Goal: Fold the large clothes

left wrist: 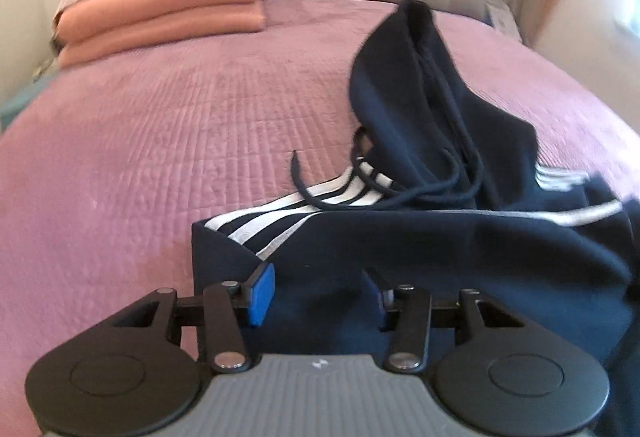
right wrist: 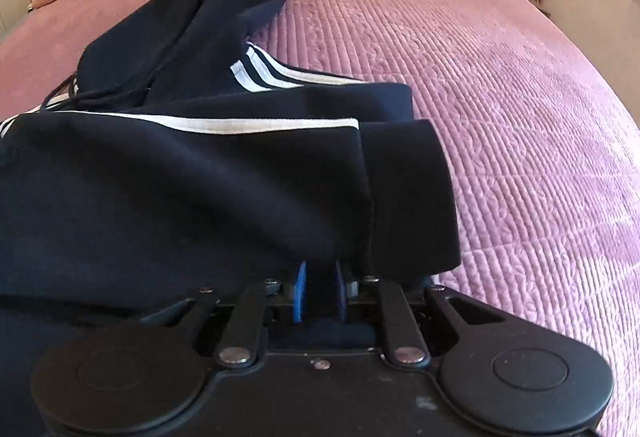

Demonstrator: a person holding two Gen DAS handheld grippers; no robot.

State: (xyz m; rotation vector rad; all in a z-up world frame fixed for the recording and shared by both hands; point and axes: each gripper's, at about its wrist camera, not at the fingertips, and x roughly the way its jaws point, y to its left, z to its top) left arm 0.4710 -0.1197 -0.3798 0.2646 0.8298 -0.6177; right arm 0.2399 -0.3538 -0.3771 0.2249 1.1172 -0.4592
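A: From the left camera, the hoodie (left wrist: 420,245) lies on the bed (left wrist: 160,137), partly folded, hood (left wrist: 408,85) flopped toward the headboard. The left gripper (left wrist: 320,301) sits over the near edge, jaws about half apart, cloth between them but not pinched, I'd say

B: And the right camera?

A: The right gripper (right wrist: 320,289) is at the hem by the cuff (right wrist: 408,197), jaws narrow, cloth bunched between the pads (right wrist: 300,289). Whether they truly press it, I cannot tell

B: Why both on that edge?

A: Probably to lift it over evenly. Folded blankets (left wrist: 168,13) wait by the pillow
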